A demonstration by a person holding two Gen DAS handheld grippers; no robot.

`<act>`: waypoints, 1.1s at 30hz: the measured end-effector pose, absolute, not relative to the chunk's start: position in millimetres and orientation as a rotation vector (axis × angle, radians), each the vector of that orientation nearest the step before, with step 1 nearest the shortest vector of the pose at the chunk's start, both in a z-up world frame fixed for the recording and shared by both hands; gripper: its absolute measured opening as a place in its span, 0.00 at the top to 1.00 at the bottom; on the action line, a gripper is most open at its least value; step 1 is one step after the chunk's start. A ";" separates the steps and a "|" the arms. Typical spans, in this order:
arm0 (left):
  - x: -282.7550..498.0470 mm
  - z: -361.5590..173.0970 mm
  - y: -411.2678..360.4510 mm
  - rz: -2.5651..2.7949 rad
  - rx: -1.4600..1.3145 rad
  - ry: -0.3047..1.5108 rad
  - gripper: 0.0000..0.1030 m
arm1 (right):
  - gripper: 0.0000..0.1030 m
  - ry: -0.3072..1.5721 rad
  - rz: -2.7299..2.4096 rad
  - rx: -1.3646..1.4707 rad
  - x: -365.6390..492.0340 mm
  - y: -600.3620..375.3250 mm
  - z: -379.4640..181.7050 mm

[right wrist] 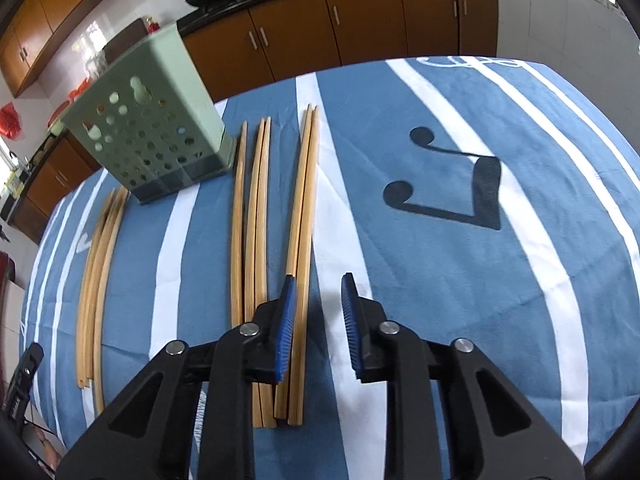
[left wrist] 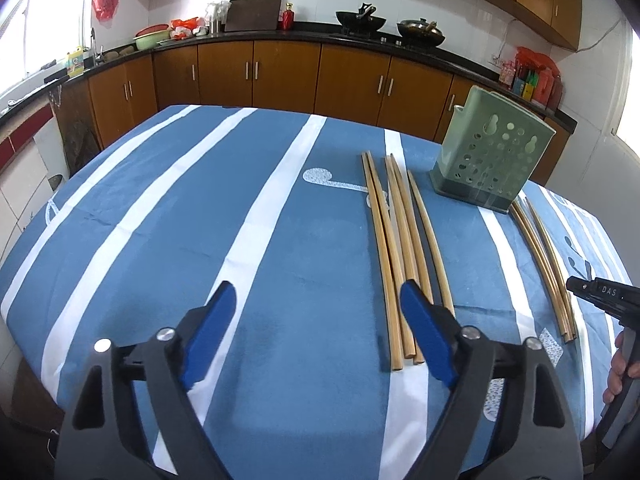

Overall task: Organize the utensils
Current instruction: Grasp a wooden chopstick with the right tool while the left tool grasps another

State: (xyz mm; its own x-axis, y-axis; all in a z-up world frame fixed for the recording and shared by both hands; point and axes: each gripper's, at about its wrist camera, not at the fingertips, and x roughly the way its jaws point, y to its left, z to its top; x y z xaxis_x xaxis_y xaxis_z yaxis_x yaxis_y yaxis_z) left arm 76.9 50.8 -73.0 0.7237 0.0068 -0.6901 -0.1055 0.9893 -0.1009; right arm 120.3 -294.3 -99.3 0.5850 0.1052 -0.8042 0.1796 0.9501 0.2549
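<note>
right gripper (right wrist: 318, 312) narrow and empty beside the chopsticks (right wrist: 300, 240); left gripper (left wrist: 316, 312) wide. centre the jaws over one pair before squeezing.

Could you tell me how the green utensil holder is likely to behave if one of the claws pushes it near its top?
The green utensil holder looks like thin perforated plastic and seems empty, so it is probably light and would slide on the tablecloth. It stands taller than its base is deep, so a high push may tip it.

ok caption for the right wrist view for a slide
Right gripper, fingers open and empty, above bamboo chopsticks lying beside a green utensil holder on a blue striped tablecloth.
</note>
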 end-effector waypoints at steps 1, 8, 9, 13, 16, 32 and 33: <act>79.2 -74.1 50.1 0.058 -0.133 0.762 0.27 | 0.80 0.946 -0.039 0.323 119.5 -293.4 -99.9; 96.3 -77.6 46.9 -0.002 -0.137 0.794 0.38 | 0.90 0.938 -0.048 0.231 125.2 -285.3 -100.9; 99.0 -78.8 46.9 -0.014 -0.139 0.802 0.40 | 0.92 0.935 -0.070 0.203 125.8 -284.7 -101.0; 115.6 -82.8 42.3 -0.066 -0.135 0.849 0.58 | 0.92 0.923 -0.076 0.233 125.1 -291.2 -101.5; 127.2 -84.9 35.3 -0.109 -0.114 0.872 0.68 | 0.92 0.916 -0.075 0.209 123.3 -289.2 -101.7; 145.8 -102.9 17.2 -0.115 0.028 0.931 0.84 | 0.92 0.919 -0.058 0.194 118.7 -287.9 -102.0; 147.5 -103.4 15.6 -0.112 0.038 0.928 0.84 | 0.92 0.917 -0.057 0.186 119.6 -287.4 -102.0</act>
State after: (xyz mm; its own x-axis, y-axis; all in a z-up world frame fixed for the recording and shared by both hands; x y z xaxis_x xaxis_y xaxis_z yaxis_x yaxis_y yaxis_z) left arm 147.5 15.6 -103.4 0.5941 -0.0798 -0.8004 0.1127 0.9935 -0.0154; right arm 119.6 -287.4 -102.0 0.6082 0.0305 -0.7932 0.1278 0.9825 0.1357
